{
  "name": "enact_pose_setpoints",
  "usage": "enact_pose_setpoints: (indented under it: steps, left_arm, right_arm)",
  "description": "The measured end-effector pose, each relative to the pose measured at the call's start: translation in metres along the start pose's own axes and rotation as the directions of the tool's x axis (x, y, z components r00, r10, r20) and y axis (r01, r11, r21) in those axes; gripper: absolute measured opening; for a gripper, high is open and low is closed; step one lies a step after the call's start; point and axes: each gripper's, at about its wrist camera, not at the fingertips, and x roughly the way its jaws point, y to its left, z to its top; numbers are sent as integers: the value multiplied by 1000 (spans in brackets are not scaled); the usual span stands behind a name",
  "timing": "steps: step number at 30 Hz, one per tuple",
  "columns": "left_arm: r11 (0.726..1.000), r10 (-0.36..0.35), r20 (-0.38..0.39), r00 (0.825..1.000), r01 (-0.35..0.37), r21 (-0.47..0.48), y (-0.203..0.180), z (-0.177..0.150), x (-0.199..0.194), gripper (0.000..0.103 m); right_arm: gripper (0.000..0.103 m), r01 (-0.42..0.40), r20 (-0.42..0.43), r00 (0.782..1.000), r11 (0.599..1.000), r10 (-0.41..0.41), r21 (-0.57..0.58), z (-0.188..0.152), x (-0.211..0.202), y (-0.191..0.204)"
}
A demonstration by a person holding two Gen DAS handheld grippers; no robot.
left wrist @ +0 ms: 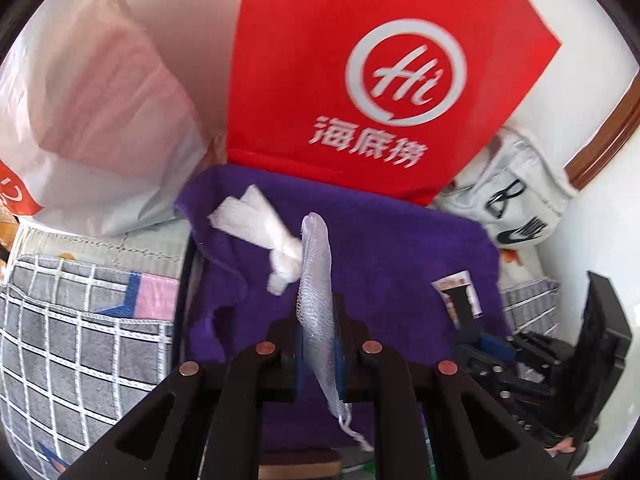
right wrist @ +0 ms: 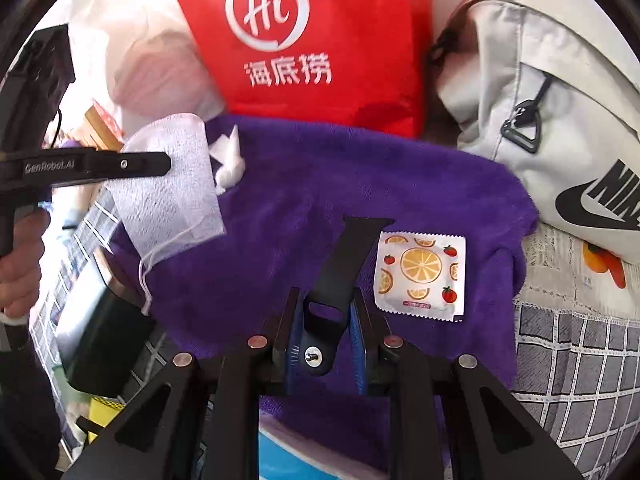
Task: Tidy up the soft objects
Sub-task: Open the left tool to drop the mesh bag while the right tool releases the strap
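A purple towel (left wrist: pixel 380 248) (right wrist: pixel 320 184) lies spread over the surface. My left gripper (left wrist: pixel 318 320) is shut on a white mesh pouch (left wrist: pixel 316 276) that stands edge-on above the towel, its strings trailing. From the right wrist view the same pouch (right wrist: pixel 172 176) hangs flat from the left gripper (right wrist: pixel 160 166). My right gripper (right wrist: pixel 326 312) is shut on a black watch strap (right wrist: pixel 344 264) over the towel. A knotted white plastic bag (left wrist: pixel 264 228) (right wrist: pixel 230 160) lies at the towel's far left. A fruit-printed sachet (right wrist: pixel 420 274) (left wrist: pixel 460 292) rests flat on the towel beside the strap.
A red Hi bag (left wrist: pixel 360 72) (right wrist: pixel 304 40) stands behind the towel. A white plastic bag (left wrist: pixel 100 100) sits to its left, a grey Nike bag (right wrist: pixel 560 120) (left wrist: pixel 516 204) to its right. A grey checked cloth (left wrist: pixel 72 340) (right wrist: pixel 576 380) flanks the towel. A dark box (right wrist: pixel 104 328) lies left.
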Motion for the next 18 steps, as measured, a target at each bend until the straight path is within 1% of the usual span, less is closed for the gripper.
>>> enact_pose_setpoints:
  steps: [2,6,9,11,12,13,14,15,16,18]
  left_arm:
    - [999,37,-15,999,-37,10,3,-1,6,12]
    - [1000,20,-64,998,-20,6,10,-1,18,12]
    - [999,37,-90,995,-35,24,9,-4,24,12]
    - [999,46,-110,993,-43,32,10,-6,25,14]
    - [998,52,-120,991,-49,31,10,-7,25,16]
    - [998,56,-123,991,-53,28,11,-8,25,22]
    - [998,64,-127,990,-61,29,9,-9,26,26]
    - [997,74,-131,989,-70,31,9,-10,24,38]
    - [996,83,-123,989,-80,34,9,-12,20,47]
    - [996,89,-105,990,-86,33,10,-16,9,54]
  right_arm:
    - [22,-6,-28,1000,1000,5,-15,0,4,1]
    - [23,5,-47,999,1000,-7,-26,3,7,0]
    - [23,22,-61,998,1000,-22,-11,4,9,-4]
    - [24,28,-72,997,1000,-29,-14,3,9,-6]
    - [26,37,-72,997,999,-38,-17,3,8,-7]
    - [35,45,-73,996,999,-47,-20,2,7,-7]
    - [40,55,-74,996,998,-56,-19,2,5,-8]
    - [49,63,-68,996,998,-64,-17,2,2,-8]
    - [53,70,-58,996,997,-71,-15,2,-1,-9]
    - [58,83,-45,996,997,-83,-3,1,-9,-9]
